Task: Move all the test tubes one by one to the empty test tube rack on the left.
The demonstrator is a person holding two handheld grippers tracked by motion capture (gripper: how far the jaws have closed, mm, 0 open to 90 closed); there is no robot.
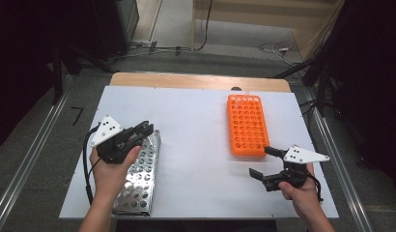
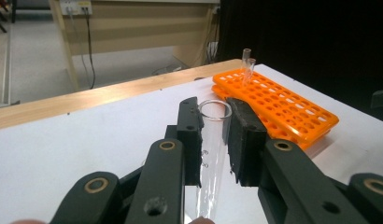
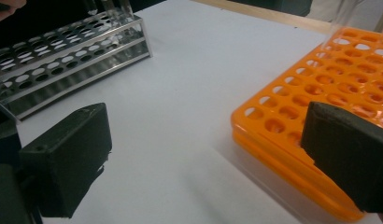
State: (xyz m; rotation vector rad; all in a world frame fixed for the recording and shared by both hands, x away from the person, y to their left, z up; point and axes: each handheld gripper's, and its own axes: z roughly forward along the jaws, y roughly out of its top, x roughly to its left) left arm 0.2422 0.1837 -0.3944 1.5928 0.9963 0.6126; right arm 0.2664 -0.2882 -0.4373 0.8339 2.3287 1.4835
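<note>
Glass tube (image 2: 213,149) clamped upright in left gripper (image 1: 138,133), above metal rack (image 1: 138,181), probably just lifted from it. Orange rack (image 1: 247,124) across table, tubes (image 2: 247,63) at far end (likely destination). Right gripper (image 1: 264,163) beside it, jaws apart, empty.

1. The white table top (image 1: 196,125) is the landmark; a bare wooden strip (image 1: 196,80) runs along its far edge.
2. A metal rail (image 1: 27,164) lies on the floor left of the table top, and a second rail (image 1: 338,169) lies to its right.
3. A black tape mark (image 1: 77,115) sits on the grey floor (image 1: 176,29) just left of it.
4. Loose cables (image 1: 275,47) lie beyond its far right corner.
5. A pale wooden bench (image 2: 133,23) stands farther back.
</note>
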